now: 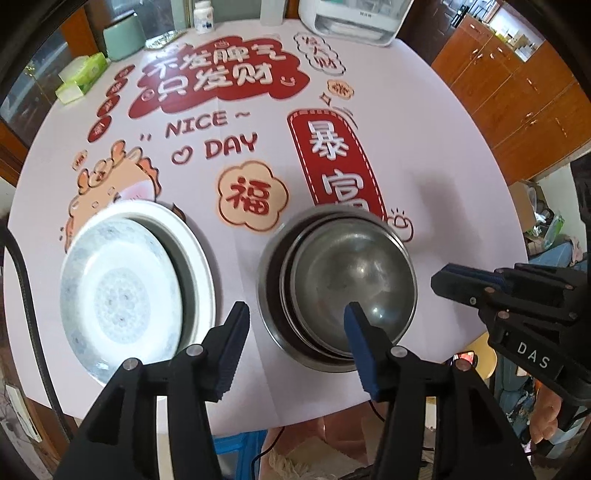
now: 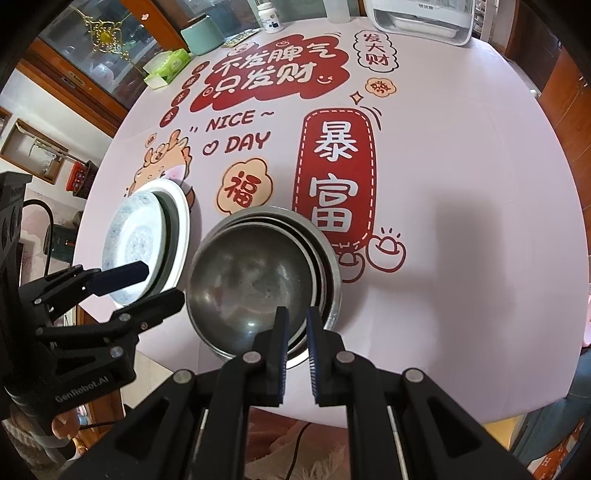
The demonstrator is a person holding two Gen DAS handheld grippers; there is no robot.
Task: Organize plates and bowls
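The left gripper (image 1: 295, 314) hung above the near edge of the table (image 1: 443, 166), pointing steeply down, its jaws roughly half open and holding nothing. Bare tablecloth showed between its tips. The plates (image 1: 122, 291) lay just left of its left jaw: a patterned plate sat tilted and off-centre on a larger white one, leaving a dark crescent of the lower plate on the far side. The bowls (image 1: 351, 273), a nest of steel bowls one inside another, stood just right of the gap, and the right jaw's blue pad overlapped their near rim in the left wrist view; whether it touched the rim could not be told.

The right gripper (image 2: 295, 321) pointed down over the near side of the bowls (image 2: 258, 280). Its jaws stood nearly closed, only a narrow slit between the pads, and nothing was gripped. The tips overlapped the bowls' near rim in the right wrist view, with the bowls ahead of and slightly left of the jaws. The plates (image 2: 144, 236) lay further left, beyond the left gripper (image 2: 162, 286), whose upper finger crossed in front of them.

Far beyond both pairs of jaws, at the table's back edge, stood a white appliance (image 1: 354, 18), a pill bottle (image 1: 204, 16), a green canister (image 1: 123, 37) and a green box (image 1: 83, 75)
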